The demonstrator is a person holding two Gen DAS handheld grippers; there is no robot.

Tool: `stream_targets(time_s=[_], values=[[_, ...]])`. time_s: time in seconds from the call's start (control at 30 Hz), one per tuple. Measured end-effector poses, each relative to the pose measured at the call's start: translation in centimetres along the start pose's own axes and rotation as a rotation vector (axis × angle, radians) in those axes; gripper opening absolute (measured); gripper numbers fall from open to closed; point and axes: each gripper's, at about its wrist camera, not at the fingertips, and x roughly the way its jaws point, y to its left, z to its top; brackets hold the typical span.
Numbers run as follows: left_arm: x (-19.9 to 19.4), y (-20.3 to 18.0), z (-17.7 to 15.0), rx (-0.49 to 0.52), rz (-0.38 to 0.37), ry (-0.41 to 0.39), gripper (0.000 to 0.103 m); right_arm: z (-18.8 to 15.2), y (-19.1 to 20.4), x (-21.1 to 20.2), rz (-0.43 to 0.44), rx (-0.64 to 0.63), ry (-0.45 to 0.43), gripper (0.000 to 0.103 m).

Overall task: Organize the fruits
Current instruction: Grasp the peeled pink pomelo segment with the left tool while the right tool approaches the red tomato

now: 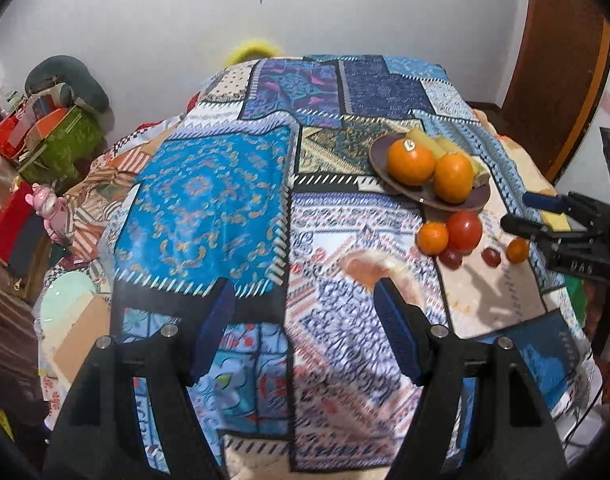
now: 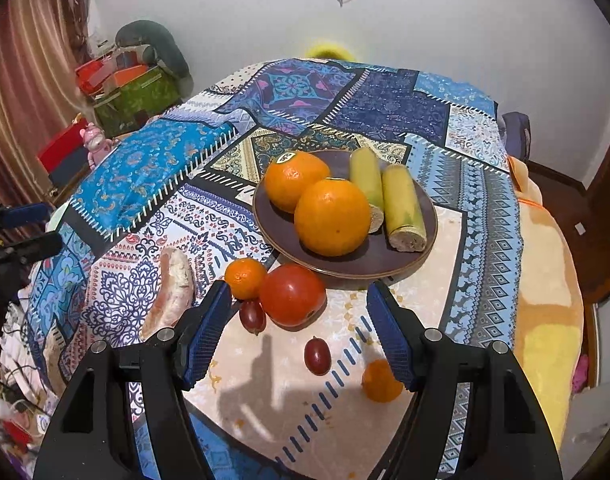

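Observation:
A brown plate [image 2: 385, 260] holds two large oranges [image 2: 332, 216] and two yellow-green cane pieces [image 2: 403, 208]; it also shows in the left wrist view [image 1: 385, 148]. On the cloth in front lie a red tomato [image 2: 292, 294], a small mandarin [image 2: 245, 278], two red grapes [image 2: 317, 355], another small mandarin [image 2: 379, 382] and a pinkish wedge of fruit [image 2: 173, 292]. My right gripper [image 2: 299, 336] is open and empty, hovering just above the grapes and tomato. My left gripper [image 1: 305, 330] is open and empty over the cloth, left of the wedge [image 1: 365, 266].
The table wears a patchwork cloth [image 2: 145, 176]. Boxes and bags [image 1: 53, 132] and a pink toy [image 1: 53, 216] sit at the far left. A wooden door [image 1: 553, 60] stands at the right. The right gripper shows in the left wrist view [image 1: 529, 216].

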Motion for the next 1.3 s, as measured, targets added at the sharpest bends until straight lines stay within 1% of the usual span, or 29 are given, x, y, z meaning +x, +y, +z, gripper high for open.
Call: stream_targets(time_s=[0.1, 0.17, 0.4, 0.47, 0.6, 0.8, 0.9, 1.07, 1.13, 1.2, 1.23, 1.27, 1.3], values=[[0.4, -0.1, -0.6, 0.013, -0.01, 0.019, 0.072, -0.1, 0.0, 0.0, -0.005, 0.004, -0.002, 0.067], [1.3, -0.6, -0.7, 0.009, -0.023, 0.03, 0.072, -0.2, -0.1, 0.1, -0.009, 0.006, 0.0, 0.067], [6.3, -3.6, -0.2, -0.067, -0.136, 0.1, 0.072, -0.4, -0.5, 1.4, -0.006, 0.01, 0.028, 0.067], [7.5, -4.6, -0.2, -0.074, -0.162, 0.118, 0.072, -0.4, -0.6, 1.8, -0.002, 0.006, 0.036, 0.067], [9.7, -6.1, -0.2, -0.077, -0.168, 0.153, 0.072, -0.5, -0.6, 3.0, 0.011, -0.002, 0.054, 0.067], [12.3, -6.3, -0.5, -0.12, -0.155, 0.193, 0.072, -0.5, -1.0, 4.7, 0.047, 0.016, 0.076, 0.067], [12.7, -6.1, -0.4, -0.138, -0.149, 0.175, 0.072, -0.5, -0.8, 5.4, 0.062, 0.012, 0.088, 0.067], [13.3, -6.5, -0.2, -0.12, -0.137, 0.152, 0.067, -0.4, -0.7, 6.4, 0.076, 0.012, 0.103, 0.067], [13.2, -6.6, -0.2, -0.107, -0.139, 0.145, 0.065, -0.4, -0.7, 6.8, 0.08, 0.016, 0.107, 0.063], [13.1, -6.5, -0.2, -0.094, -0.157, 0.138, 0.06, -0.5, -0.8, 7.1, 0.108, 0.029, 0.113, 0.055], [13.0, -6.5, -0.2, -0.091, -0.166, 0.136, 0.055, -0.4, -0.9, 7.1, 0.112, 0.035, 0.112, 0.054], [12.8, -6.5, -0.3, -0.085, -0.171, 0.135, 0.052, -0.4, -0.9, 7.0, 0.111, 0.036, 0.112, 0.052], [12.6, -6.6, -0.3, -0.077, -0.171, 0.133, 0.051, -0.4, -1.0, 7.0, 0.11, 0.036, 0.113, 0.049]])
